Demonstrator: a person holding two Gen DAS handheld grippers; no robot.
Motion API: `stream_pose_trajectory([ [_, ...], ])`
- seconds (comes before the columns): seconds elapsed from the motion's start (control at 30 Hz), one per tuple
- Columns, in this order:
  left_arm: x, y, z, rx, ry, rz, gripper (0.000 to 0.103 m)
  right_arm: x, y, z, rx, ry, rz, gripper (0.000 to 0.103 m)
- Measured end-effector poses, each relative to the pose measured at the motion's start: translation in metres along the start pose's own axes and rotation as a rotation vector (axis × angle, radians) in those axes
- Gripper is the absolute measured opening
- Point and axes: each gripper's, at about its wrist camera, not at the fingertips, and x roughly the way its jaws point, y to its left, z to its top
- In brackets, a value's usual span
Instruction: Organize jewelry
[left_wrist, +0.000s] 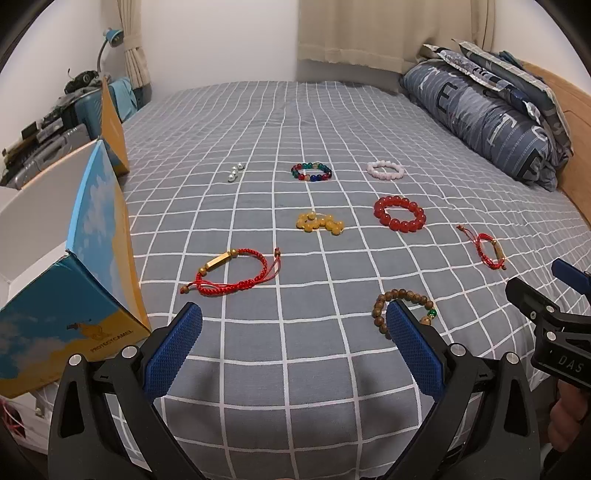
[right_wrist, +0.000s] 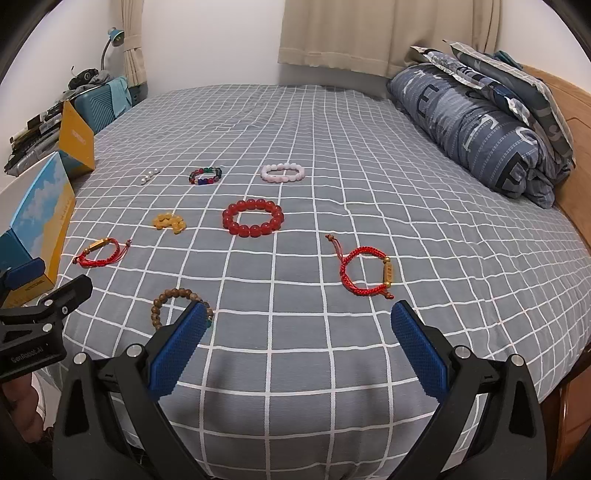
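Several bracelets lie spread on a grey checked bedsheet (left_wrist: 295, 362). A red cord bracelet with a gold bar (left_wrist: 232, 273) lies just ahead of my left gripper (left_wrist: 293, 314), which is open and empty. A brown wooden bead bracelet (left_wrist: 404, 308) sits partly behind its right finger. Further off are yellow beads (left_wrist: 319, 222), a red bead bracelet (left_wrist: 399, 213), a multicoloured one (left_wrist: 311, 171), a pale pink one (left_wrist: 385, 170) and pearls (left_wrist: 234, 172). My right gripper (right_wrist: 299, 314) is open and empty, with a second red cord bracelet (right_wrist: 365, 272) just beyond its right finger.
An open blue and yellow box (left_wrist: 74, 295) stands at the bed's left edge, with its lid flaps up. A rolled blue quilt (left_wrist: 487, 118) and pillows lie along the wooden headboard (right_wrist: 569, 118) on the right. Cluttered shelves and a lamp (left_wrist: 110, 40) sit at far left.
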Motion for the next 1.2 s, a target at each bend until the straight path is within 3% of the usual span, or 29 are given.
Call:
stream_pose_trajectory([
  [1.2, -0.0047, -0.0003, -0.0007, -0.005, 0.001, 0.018, 0.097, -0.0054, 0.0052, 0.0010, 0.006, -0.018, 0.005, 0.096],
])
